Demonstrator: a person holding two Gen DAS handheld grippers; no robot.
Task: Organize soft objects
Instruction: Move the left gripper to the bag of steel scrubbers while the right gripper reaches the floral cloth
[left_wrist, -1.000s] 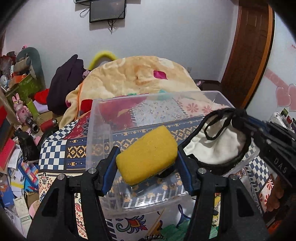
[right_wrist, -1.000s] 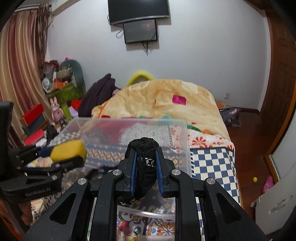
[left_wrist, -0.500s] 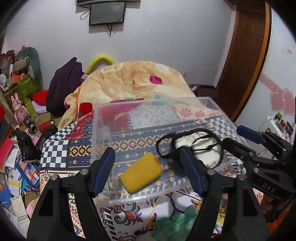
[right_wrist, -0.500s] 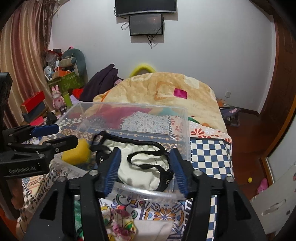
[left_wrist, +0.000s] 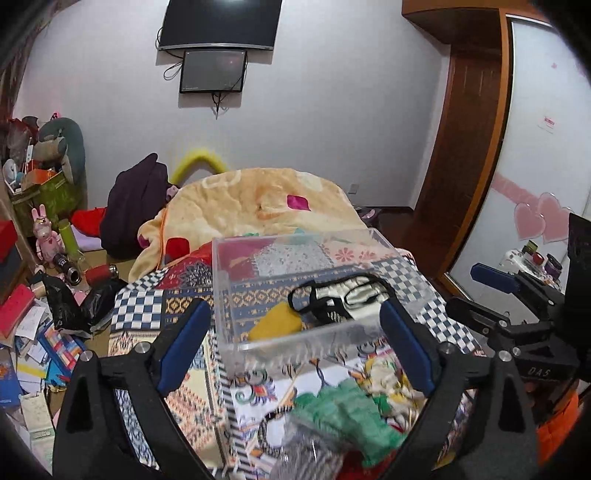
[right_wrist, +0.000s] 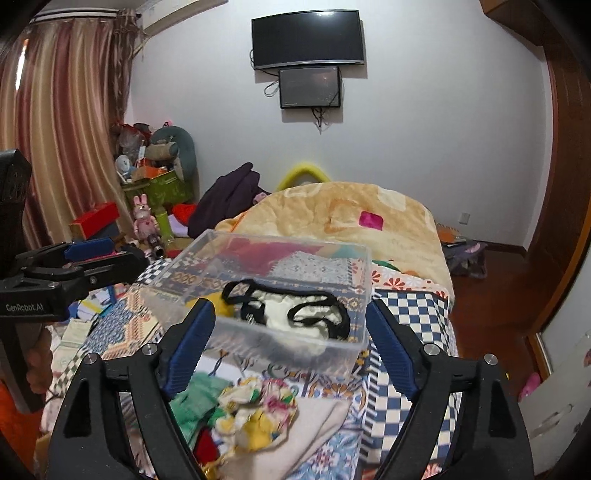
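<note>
A clear plastic bin (left_wrist: 236, 295) (right_wrist: 364, 280) stands on the patterned bed. Inside lie a yellow sponge (left_wrist: 275, 326) (right_wrist: 221, 306) and a cream cloth with black trim (left_wrist: 347, 297) (right_wrist: 295, 314). My left gripper (left_wrist: 295, 343) is open and empty, pulled back in front of the bin. My right gripper (right_wrist: 288, 347) is open and empty, also in front of the bin. Each gripper shows in the other's view, the right one at the right edge (left_wrist: 517, 295) and the left one at the left edge (right_wrist: 74, 266).
Loose soft things lie on the bed near me: a green cloth (left_wrist: 340, 410) (right_wrist: 195, 398), a floral yellow cloth (right_wrist: 258, 406) and a beige towel (right_wrist: 314, 428). An orange blanket (left_wrist: 258, 203) lies behind the bin. Clutter and toys (left_wrist: 44, 258) fill the floor at left.
Both grippers opened and let go: the sponge and the cream cloth dropped into the bin. Both grippers then drew back and up from the bin.
</note>
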